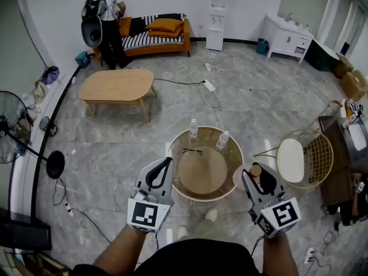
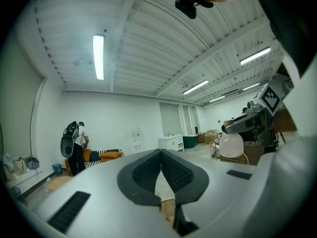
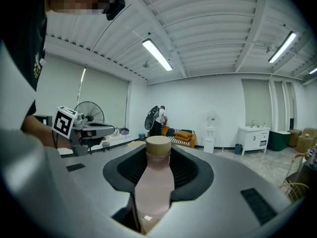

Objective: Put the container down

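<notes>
The container is a pale pink bottle with a tan cap. It stands upright between the jaws of my right gripper, which is shut on its body. In the head view the right gripper holds the container just off the right rim of the round glass-edged table. My left gripper hovers over the table's near left rim. Its jaws are shut, tips touching, with nothing between them.
On the table stand two clear water bottles and a pair of glasses. A gold wire chair with a white seat is at the right. Farther off are a wooden coffee table, floor cables, a fan and a person.
</notes>
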`<control>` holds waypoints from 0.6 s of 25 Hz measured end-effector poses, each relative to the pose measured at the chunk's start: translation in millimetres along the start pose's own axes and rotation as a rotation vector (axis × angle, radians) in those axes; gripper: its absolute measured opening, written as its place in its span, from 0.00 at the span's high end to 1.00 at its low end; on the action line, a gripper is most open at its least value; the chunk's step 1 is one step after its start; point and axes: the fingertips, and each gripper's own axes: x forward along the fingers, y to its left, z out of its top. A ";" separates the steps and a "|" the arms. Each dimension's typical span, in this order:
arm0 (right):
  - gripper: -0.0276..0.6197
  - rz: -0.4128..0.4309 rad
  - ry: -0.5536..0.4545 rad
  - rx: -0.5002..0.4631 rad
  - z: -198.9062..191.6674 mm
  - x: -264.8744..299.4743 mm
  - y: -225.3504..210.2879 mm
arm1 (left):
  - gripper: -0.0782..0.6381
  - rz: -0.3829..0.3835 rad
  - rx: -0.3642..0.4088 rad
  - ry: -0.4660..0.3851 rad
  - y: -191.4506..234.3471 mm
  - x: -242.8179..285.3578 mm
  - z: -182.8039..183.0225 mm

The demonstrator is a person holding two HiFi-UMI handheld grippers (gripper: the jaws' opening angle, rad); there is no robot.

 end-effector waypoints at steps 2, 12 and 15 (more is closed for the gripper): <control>0.72 0.002 0.010 0.001 -2.4 4.4 -7.1 | 0.87 -0.005 0.002 0.012 -1.6 8.5 -3.2; 0.72 0.014 0.043 0.021 -12.8 33.9 -46.2 | 0.87 -0.008 -0.004 0.029 1.4 60.7 -7.9; 0.72 0.012 0.051 0.027 -12.3 42.5 -59.8 | 0.87 -0.009 0.007 0.032 0.2 77.8 -6.3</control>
